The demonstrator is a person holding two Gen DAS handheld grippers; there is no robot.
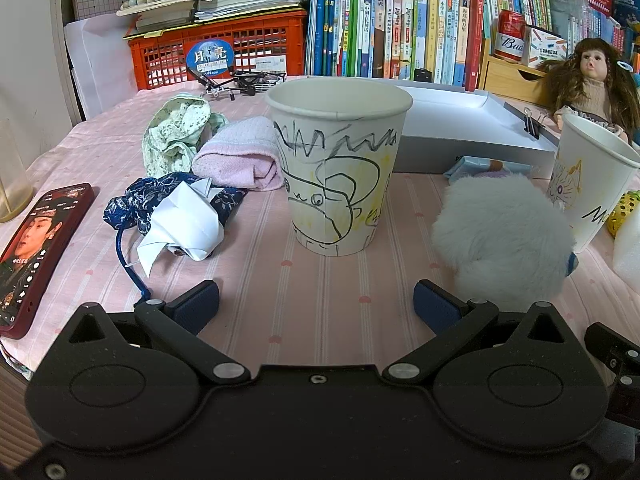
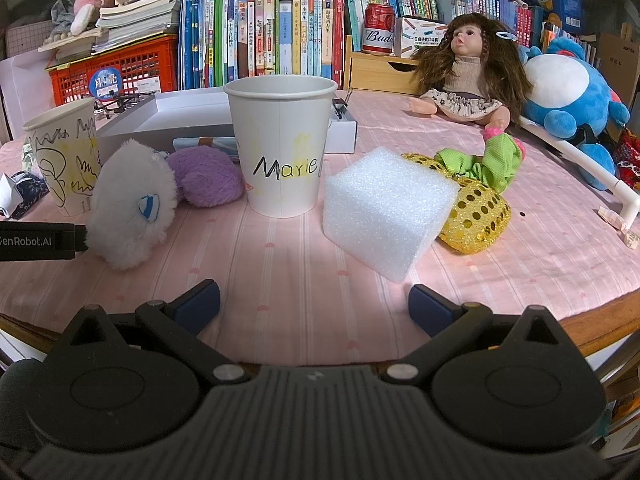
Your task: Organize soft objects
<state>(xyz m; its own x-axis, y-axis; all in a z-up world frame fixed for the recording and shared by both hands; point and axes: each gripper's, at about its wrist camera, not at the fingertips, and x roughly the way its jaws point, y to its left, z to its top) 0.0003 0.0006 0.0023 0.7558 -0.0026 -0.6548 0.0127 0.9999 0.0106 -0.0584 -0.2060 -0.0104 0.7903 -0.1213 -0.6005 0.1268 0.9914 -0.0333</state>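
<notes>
My left gripper (image 1: pixel 316 304) is open and empty, facing a scribbled paper cup (image 1: pixel 338 168) on the pink tablecloth. Left of the cup lie a pink towel (image 1: pixel 240 156), a green floral cloth (image 1: pixel 176 132) and a blue pouch with white paper (image 1: pixel 176 208). A white fluffy toy (image 1: pixel 504 236) sits to its right; it also shows in the right wrist view (image 2: pixel 128 204). My right gripper (image 2: pixel 314 304) is open and empty, facing the "Marie" cup (image 2: pixel 282 148) and a white foam cube (image 2: pixel 384 216). A purple plush (image 2: pixel 206 176), a gold sequin pouch (image 2: pixel 480 212) and a green scrunchie (image 2: pixel 488 160) lie nearby.
A phone (image 1: pixel 36 252) lies at the table's left edge. A grey box lid (image 1: pixel 460 120) stands behind the cups. A doll (image 2: pixel 468 68) and a blue plush (image 2: pixel 568 92) sit at the back right. Books and an orange crate (image 1: pixel 216 52) line the back.
</notes>
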